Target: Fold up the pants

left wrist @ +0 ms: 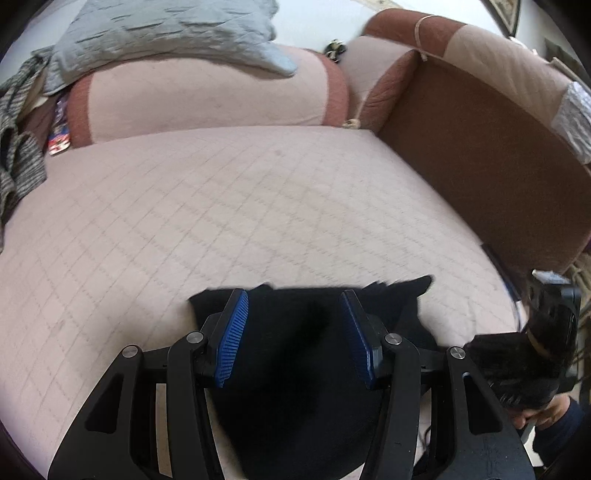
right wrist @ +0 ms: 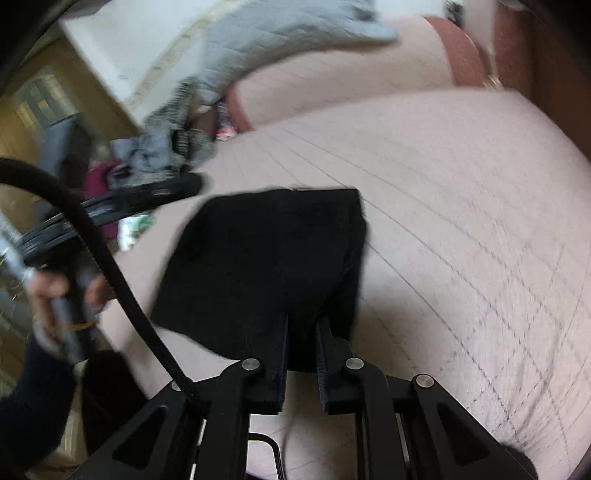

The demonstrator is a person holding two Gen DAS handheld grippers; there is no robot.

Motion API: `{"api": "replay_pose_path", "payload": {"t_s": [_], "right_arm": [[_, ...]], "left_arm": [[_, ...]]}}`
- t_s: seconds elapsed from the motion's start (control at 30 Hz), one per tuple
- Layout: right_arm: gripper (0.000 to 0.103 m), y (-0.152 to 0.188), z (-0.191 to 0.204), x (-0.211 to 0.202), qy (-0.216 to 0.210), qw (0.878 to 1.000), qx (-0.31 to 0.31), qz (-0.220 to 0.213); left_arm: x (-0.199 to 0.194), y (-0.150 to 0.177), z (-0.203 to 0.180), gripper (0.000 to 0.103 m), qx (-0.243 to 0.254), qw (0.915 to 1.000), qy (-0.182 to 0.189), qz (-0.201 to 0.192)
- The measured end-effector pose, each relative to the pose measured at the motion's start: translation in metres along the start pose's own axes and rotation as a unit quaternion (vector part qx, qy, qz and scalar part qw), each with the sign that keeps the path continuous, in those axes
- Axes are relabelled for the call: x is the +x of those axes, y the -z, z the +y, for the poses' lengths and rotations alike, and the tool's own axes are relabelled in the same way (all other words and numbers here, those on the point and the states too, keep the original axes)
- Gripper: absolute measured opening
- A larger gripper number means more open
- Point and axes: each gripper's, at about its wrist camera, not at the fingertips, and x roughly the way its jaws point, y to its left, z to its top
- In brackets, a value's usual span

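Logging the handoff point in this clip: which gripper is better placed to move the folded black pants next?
Right. The right gripper has its fingers nearly shut on the pants edge, apparently gripping. The left gripper is open above the fabric, holding nothing.

Black pants (right wrist: 266, 266), folded into a compact rectangle, lying flat on quilted cushion

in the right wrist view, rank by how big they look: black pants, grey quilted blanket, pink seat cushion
1. pink seat cushion
2. black pants
3. grey quilted blanket, though it lies farther off and partly out of frame, so its true size is unsure
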Motion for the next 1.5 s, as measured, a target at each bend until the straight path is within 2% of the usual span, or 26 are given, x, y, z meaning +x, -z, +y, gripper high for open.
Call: {"api": "replay_pose_path", "payload": {"t_s": [0.03,0.07,0.1,0.27,0.37,0.47,0.5,0.6,0.63,0.7,0.73,0.77,0.8,0.93,1.13,1.17,1.27,1.33,1.37,1.43,1.47,1.5], "right_arm": [[0.020,-0.001,-0.004,0.000,-0.007,1.000,0.017,-0.004],[0.033,-0.003,-0.008,-0.002,-0.009,0.999,0.034,-0.010],[0.038,-0.005,-0.012,-0.007,-0.009,0.998,0.051,-0.023],[0.038,-0.017,-0.007,-0.030,-0.018,0.996,0.031,-0.080],[0.039,-0.031,0.007,-0.023,0.002,0.997,-0.003,-0.081],[0.050,-0.046,0.014,-0.009,0.054,0.995,-0.030,-0.083],[0.050,-0.053,0.012,-0.002,0.065,0.994,-0.031,-0.081],[0.050,-0.067,0.003,0.017,0.052,0.997,-0.018,-0.062],[0.049,-0.071,0.000,0.024,0.034,0.998,-0.014,-0.057],[0.027,-0.077,-0.003,0.028,0.013,0.998,-0.007,-0.058],[0.023,-0.078,-0.006,0.027,0.010,0.998,0.001,-0.059],[0.012,-0.077,-0.011,0.025,0.011,0.998,0.009,-0.057],[0.008,-0.077,-0.013,0.025,0.016,0.998,0.015,-0.055],[0.006,-0.068,-0.023,0.029,0.031,0.999,0.024,-0.038],[0.004,-0.058,-0.029,0.036,0.086,0.996,0.021,-0.010],[0.004,-0.057,-0.032,0.035,0.082,0.996,0.029,-0.011],[0.005,-0.057,-0.035,0.016,0.066,0.995,0.053,-0.049],[0.007,-0.060,-0.030,0.000,0.068,0.993,0.047,-0.080],[0.011,-0.062,-0.025,-0.007,0.065,0.993,0.039,-0.090],[0.034,-0.067,-0.016,-0.015,0.054,0.993,0.024,-0.103],[0.053,-0.069,-0.010,-0.017,0.044,0.993,0.015,-0.107],[0.056,-0.070,-0.007,-0.017,0.037,0.993,0.008,-0.109]], "left_arm": [[-0.001,0.003,0.003,0.051,-0.005,1.0000,-0.004,0.002],[-0.003,0.005,0.007,0.051,-0.008,1.0000,-0.004,0.001],[-0.006,0.007,0.010,0.051,-0.012,0.9999,-0.004,-0.002],[-0.012,0.012,0.020,0.051,-0.030,0.9994,-0.010,-0.013],[-0.008,0.014,0.019,0.051,-0.033,0.9993,-0.017,-0.009],[-0.003,0.015,0.017,0.051,-0.027,0.9991,-0.031,-0.009],[-0.002,0.015,0.017,0.051,-0.026,0.9990,-0.034,-0.009],[0.004,0.012,0.019,0.051,-0.029,0.9987,-0.041,-0.011],[0.007,0.010,0.020,0.051,-0.031,0.9985,-0.044,-0.010],[0.013,0.007,0.021,0.051,-0.032,0.9979,-0.055,-0.009],[0.016,0.006,0.021,0.051,-0.031,0.9977,-0.060,-0.008],[0.018,0.006,0.021,0.051,-0.031,0.9975,-0.064,-0.006],[0.021,0.006,0.020,0.051,-0.031,0.9974,-0.065,-0.005],[0.032,0.012,0.021,0.052,-0.043,0.9967,-0.069,-0.002],[0.042,0.018,0.023,0.053,-0.065,0.9945,-0.082,-0.002],[0.042,0.018,0.022,0.054,-0.064,0.9944,-0.084,-0.002],[0.043,0.018,0.021,0.054,-0.062,0.9943,-0.087,-0.001],[0.043,0.018,0.020,0.054,-0.061,0.9942,-0.088,-0.002],[0.043,0.018,0.020,0.054,-0.062,0.9941,-0.089,-0.002],[0.042,0.018,0.020,0.054,-0.064,0.9939,-0.090,-0.002],[0.042,0.017,0.020,0.054,-0.066,0.9937,-0.091,-0.002],[0.041,0.017,0.020,0.054,-0.066,0.9936,-0.092,-0.003]]}}
